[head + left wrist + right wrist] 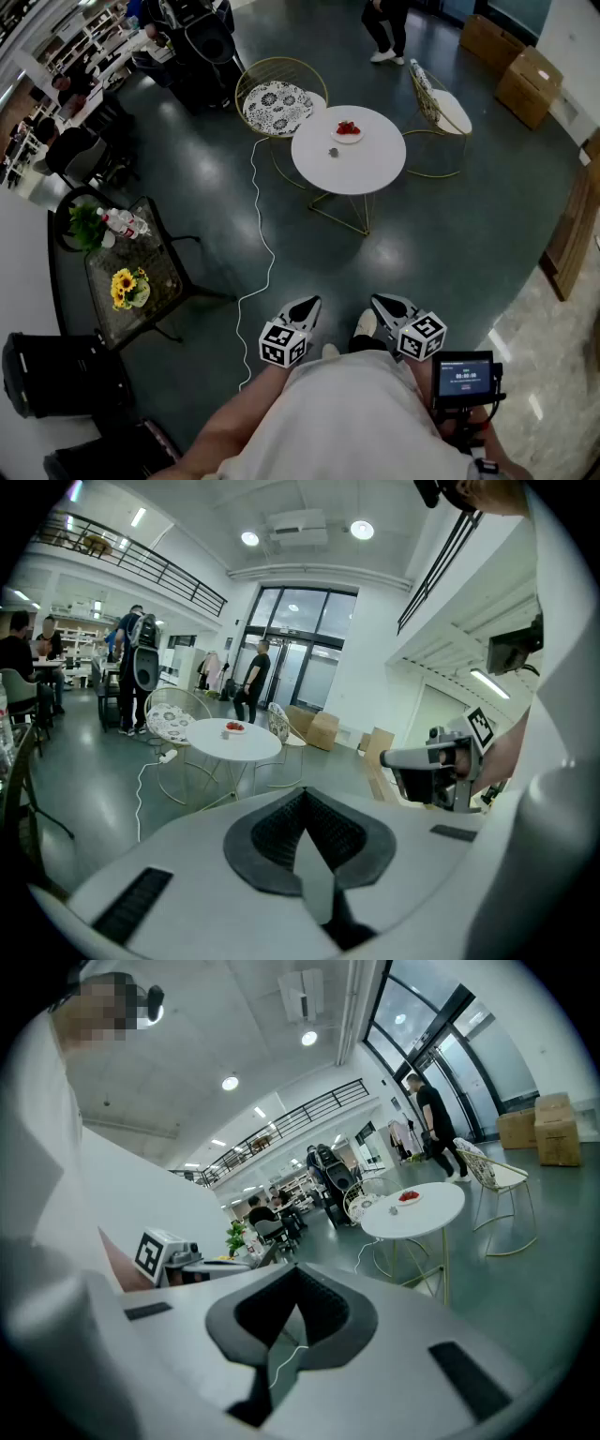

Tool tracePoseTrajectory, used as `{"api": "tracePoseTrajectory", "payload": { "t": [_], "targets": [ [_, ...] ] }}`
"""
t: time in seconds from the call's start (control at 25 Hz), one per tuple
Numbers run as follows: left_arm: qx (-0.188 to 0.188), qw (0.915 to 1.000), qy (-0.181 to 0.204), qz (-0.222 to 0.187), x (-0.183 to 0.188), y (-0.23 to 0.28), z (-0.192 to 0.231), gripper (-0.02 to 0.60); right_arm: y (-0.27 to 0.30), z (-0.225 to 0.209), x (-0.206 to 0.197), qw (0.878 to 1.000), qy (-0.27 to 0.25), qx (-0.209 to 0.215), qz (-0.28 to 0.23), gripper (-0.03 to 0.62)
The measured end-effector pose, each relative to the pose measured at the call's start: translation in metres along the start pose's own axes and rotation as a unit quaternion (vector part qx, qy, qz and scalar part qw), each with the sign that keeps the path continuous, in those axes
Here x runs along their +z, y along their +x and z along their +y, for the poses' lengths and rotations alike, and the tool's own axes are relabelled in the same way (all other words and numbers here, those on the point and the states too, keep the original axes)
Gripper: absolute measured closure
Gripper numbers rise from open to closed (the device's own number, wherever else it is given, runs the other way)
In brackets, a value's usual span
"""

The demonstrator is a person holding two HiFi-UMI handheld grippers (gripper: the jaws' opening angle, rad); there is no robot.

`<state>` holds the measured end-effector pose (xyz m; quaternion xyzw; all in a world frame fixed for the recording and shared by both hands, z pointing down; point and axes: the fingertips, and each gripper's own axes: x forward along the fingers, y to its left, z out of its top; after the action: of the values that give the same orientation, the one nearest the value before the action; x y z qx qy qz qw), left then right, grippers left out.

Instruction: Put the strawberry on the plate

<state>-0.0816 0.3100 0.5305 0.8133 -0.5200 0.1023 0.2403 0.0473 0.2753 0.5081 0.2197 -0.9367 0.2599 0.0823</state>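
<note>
Far ahead stands a round white table (361, 169) (246, 743) (427, 1215). On it a white plate (347, 136) (234, 727) (410, 1197) holds red strawberries (348, 127), with a small grey object (333, 152) beside the plate. My left gripper (309, 305) (302, 794) and right gripper (380, 305) (298, 1269) are held close to my body, well short of the table. Both are shut with nothing between the jaws. Each gripper shows in the other's view: the right gripper (441, 766) and the left gripper (178, 1255).
Two wire chairs (277, 98) (436, 108) flank the table. A white cable (262, 244) runs across the dark floor. A glass side table (141, 281) with flowers and bottles is at left, cardboard boxes (516, 61) at far right, a person (386, 28) beyond the table.
</note>
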Motion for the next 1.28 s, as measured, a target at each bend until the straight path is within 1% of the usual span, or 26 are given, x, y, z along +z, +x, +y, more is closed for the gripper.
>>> {"api": "tracePoseTrajectory", "payload": {
  "t": [0.08,0.16,0.28,0.4,0.48,0.8,1.08,1.28],
  "targets": [
    [-0.002,1.0,0.004,0.002,-0.011,-0.019,-0.007,0.575,-0.007,0.014,-0.005,1.0,0.018,-0.005,-0.02,0.588],
    [-0.004,1.0,0.006,0.004,-0.019,-0.027,-0.01,0.575,-0.011,0.017,-0.011,0.999,0.026,-0.011,-0.028,0.588],
    [-0.006,0.9999,0.01,0.006,-0.027,-0.028,-0.013,0.575,-0.014,0.013,-0.016,0.999,0.02,-0.021,-0.027,0.588],
    [-0.013,0.9998,0.014,0.004,-0.035,-0.055,-0.021,0.575,-0.022,0.04,-0.023,0.999,0.012,-0.028,-0.028,0.588],
    [-0.017,0.9998,0.015,0.0,-0.036,-0.063,-0.027,0.575,-0.028,0.049,-0.028,0.999,0.008,-0.033,-0.025,0.588],
    [-0.019,0.9996,0.016,-0.011,-0.035,-0.066,-0.029,0.575,-0.033,0.058,-0.03,0.999,0.001,-0.038,-0.026,0.588],
    [-0.019,0.9994,0.017,-0.022,-0.03,-0.065,-0.028,0.575,-0.035,0.056,-0.031,0.999,-0.001,-0.047,-0.027,0.588],
    [-0.011,0.9996,0.021,-0.017,-0.032,-0.064,-0.024,0.575,-0.033,0.056,-0.033,0.999,0.002,-0.046,-0.028,0.588]
  ]
}}
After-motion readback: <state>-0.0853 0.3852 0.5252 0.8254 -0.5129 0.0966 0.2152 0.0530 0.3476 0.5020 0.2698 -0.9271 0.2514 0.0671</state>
